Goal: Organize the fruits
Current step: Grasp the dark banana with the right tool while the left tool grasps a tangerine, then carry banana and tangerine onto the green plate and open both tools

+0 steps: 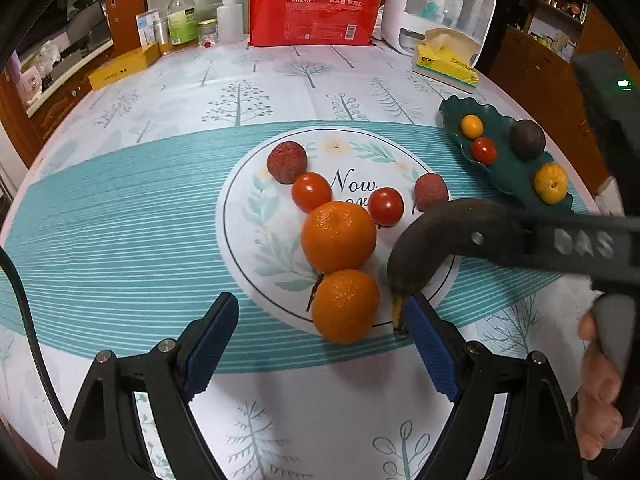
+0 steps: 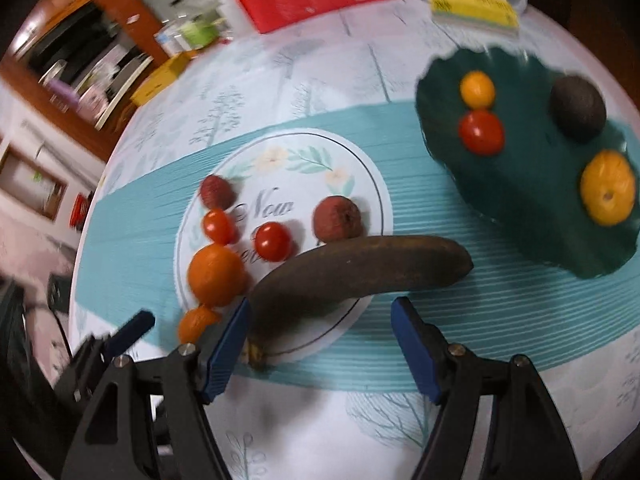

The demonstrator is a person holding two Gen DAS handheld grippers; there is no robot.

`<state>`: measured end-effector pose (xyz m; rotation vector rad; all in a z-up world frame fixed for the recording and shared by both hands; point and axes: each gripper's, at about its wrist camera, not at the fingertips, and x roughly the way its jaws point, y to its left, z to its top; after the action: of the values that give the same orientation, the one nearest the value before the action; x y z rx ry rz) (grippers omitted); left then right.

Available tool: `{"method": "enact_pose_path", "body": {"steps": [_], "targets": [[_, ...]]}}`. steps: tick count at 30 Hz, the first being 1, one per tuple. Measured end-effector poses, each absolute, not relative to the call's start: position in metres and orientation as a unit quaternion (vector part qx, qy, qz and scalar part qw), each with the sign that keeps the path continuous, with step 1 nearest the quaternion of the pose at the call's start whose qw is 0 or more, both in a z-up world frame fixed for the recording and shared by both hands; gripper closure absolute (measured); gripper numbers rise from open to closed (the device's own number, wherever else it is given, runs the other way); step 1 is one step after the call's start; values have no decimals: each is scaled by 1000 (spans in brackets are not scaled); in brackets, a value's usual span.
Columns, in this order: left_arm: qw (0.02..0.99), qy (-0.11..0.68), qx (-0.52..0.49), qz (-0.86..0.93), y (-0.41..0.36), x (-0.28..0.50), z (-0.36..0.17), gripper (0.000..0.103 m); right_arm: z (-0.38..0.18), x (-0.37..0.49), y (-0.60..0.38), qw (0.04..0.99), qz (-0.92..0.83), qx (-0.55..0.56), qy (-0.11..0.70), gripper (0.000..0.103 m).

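Note:
A dark overripe banana (image 1: 424, 248) (image 2: 360, 268) lies on the tablecloth's white printed circle beside two oranges (image 1: 338, 236), two cherry tomatoes (image 1: 311, 192) and two lychees (image 1: 287, 161). A green leaf-shaped plate (image 1: 516, 172) (image 2: 532, 200) at the right holds a yellow tomato (image 2: 477, 89), a red tomato (image 2: 481, 132), a dark avocado (image 2: 577, 107) and a small orange (image 2: 608, 193). My left gripper (image 1: 320, 344) is open, just in front of the near orange (image 1: 345, 306). My right gripper (image 2: 322, 344) is open, its jaws on either side of the banana's stem end.
A red package (image 1: 314, 16), bottles (image 1: 182, 16), a white appliance (image 1: 436, 4) and a yellow tissue pack (image 1: 446, 62) line the table's far edge. A yellow box (image 1: 120, 68) lies at the far left.

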<state>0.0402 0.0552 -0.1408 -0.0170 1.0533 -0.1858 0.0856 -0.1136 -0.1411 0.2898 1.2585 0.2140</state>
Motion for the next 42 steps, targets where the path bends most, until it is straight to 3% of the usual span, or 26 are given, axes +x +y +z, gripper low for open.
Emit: {"method": "enact_pose_path", "body": {"steps": [5, 14, 18, 19, 20, 25, 42], "targets": [[854, 507, -32, -111, 60, 46, -144, 19, -152, 100, -117, 783, 79, 175, 591, 30], [848, 511, -38, -135, 57, 51, -149, 23, -154, 117, -104, 788, 9, 151, 598, 29], [843, 517, -32, -146, 52, 53, -152, 37, -152, 116, -96, 797, 15, 124, 591, 37], [839, 521, -34, -149, 52, 55, -154, 42, -152, 116, -97, 799, 13, 122, 589, 51], [837, 525, -36, -152, 51, 56, -155, 44, -151, 115, -99, 799, 12, 119, 589, 57], [839, 524, -28, -146, 49, 57, -155, 68, -152, 113, -104, 793, 42, 131, 594, 62], [847, 510, -12, -150, 28, 34, -123, 69, -129, 70, -130, 789, 151, 170, 570, 66]]}}
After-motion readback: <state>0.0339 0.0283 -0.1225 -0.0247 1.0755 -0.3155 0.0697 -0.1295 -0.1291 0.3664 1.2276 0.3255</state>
